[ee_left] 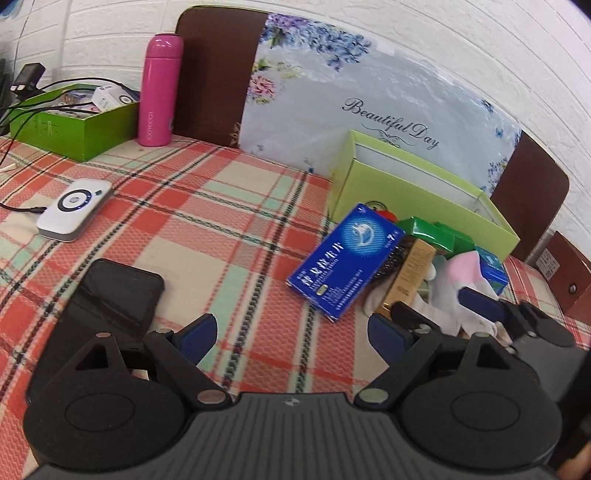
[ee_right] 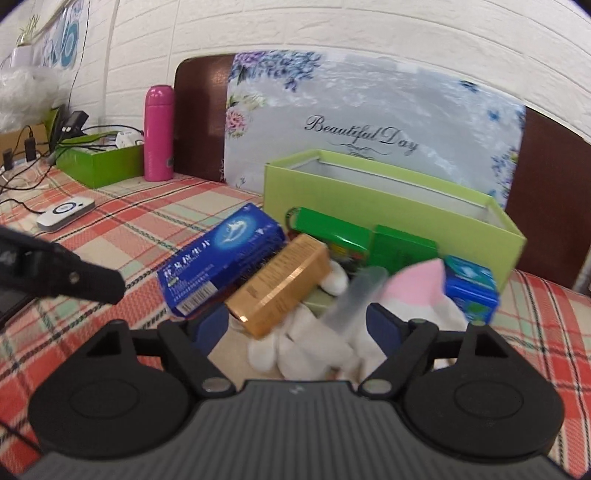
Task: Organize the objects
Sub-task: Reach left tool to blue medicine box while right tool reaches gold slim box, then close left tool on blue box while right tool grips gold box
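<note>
White brick wall [ee_right: 332, 29] backs a table spread with a red, cream and green plaid cloth [ee_left: 221, 229], and a floral "Beautiful Day" board [ee_right: 369, 122] leans upright behind the lime-green open box [ee_right: 388, 199]. That box serves as the landmark: a heap of small things lies on the cloth just in front of it. A blue medicine carton [ee_right: 221, 254] lies at the heap's left edge, touching a gold carton [ee_right: 280, 284] beside it. Two green packets [ee_right: 369, 240] lie against the box's front wall, a small blue box [ee_right: 469, 288] lies near its right front corner, and a white and pink soft toy [ee_right: 406, 295] lies in front of those.

The right gripper [ee_right: 299, 328] is spread wide, its jaws standing to either side of the toy and the gold carton's near end, gripping nothing. The left gripper [ee_left: 291, 332] is likewise wide open and holds nothing, over bare cloth left of the heap, near the blue carton.

Well to the left of the lime-green box stand a pink flask [ee_left: 160, 88] and a darker green box [ee_left: 74, 122] with cables, a white device [ee_left: 74, 208] lies in front of them, and a black phone [ee_left: 114, 295] lies by the left gripper.
</note>
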`<state>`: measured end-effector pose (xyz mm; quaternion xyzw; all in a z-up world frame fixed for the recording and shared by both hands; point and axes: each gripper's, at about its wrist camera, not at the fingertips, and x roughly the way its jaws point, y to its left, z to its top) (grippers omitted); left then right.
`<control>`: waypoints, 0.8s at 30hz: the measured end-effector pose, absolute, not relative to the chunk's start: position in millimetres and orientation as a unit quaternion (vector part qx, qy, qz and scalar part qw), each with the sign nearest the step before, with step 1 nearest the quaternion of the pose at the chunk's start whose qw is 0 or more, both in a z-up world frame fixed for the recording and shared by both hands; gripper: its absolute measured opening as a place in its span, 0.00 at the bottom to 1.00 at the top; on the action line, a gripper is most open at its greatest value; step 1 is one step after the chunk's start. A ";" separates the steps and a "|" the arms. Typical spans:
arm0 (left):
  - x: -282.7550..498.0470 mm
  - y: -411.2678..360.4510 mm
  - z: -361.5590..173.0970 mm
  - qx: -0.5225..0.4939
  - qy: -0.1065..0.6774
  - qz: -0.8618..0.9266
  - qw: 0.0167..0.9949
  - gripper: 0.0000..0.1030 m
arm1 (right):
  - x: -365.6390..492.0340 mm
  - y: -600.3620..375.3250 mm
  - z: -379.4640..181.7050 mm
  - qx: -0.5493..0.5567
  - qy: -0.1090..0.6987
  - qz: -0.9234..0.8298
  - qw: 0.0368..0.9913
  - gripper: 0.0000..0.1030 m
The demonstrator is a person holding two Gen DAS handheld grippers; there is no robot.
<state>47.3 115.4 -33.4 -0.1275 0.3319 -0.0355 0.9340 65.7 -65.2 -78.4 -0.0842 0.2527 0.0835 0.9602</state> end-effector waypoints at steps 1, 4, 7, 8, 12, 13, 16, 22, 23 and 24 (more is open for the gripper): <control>48.3 117.5 -33.5 -0.129 0.330 -0.034 0.934 0.89 | 71.3 -59.2 -80.8 -0.085 0.255 0.082 0.960 0.78; 54.7 119.4 -34.5 -0.134 0.322 -0.039 0.936 0.89 | 86.9 -46.8 -90.0 -0.099 0.271 0.077 0.954 0.60; 68.8 111.5 -36.5 -0.117 0.315 -0.056 0.940 0.89 | 84.3 -51.7 -90.1 -0.082 0.279 0.100 0.951 0.38; 75.4 106.5 -37.4 -0.106 0.314 -0.063 0.941 0.89 | 80.4 -54.3 -88.5 -0.079 0.278 0.101 0.952 0.34; 104.2 86.8 -41.0 -0.061 0.304 -0.086 0.947 0.89 | 65.5 -73.6 -82.4 -0.064 0.272 0.097 0.955 0.24; 111.5 83.3 -42.7 -0.053 0.301 -0.090 0.948 0.89 | 61.2 -79.7 -80.2 -0.060 0.271 0.094 0.956 0.23; 130.9 76.8 -50.9 -0.044 0.311 -0.099 0.944 0.89 | 48.1 -95.3 -73.4 -0.056 0.265 0.087 0.959 0.22; 139.7 78.5 -68.5 -0.054 0.354 -0.110 0.927 0.81 | 17.2 -120.5 -64.4 -0.041 0.267 0.095 0.958 0.22; 136.1 79.8 -69.2 -0.057 0.354 -0.113 0.927 0.74 | 10.6 -124.4 -64.1 -0.037 0.268 0.098 0.958 0.22; 132.6 79.9 -68.4 -0.054 0.354 -0.114 0.927 0.69 | 4.1 -128.6 -64.5 -0.032 0.274 0.100 0.956 0.22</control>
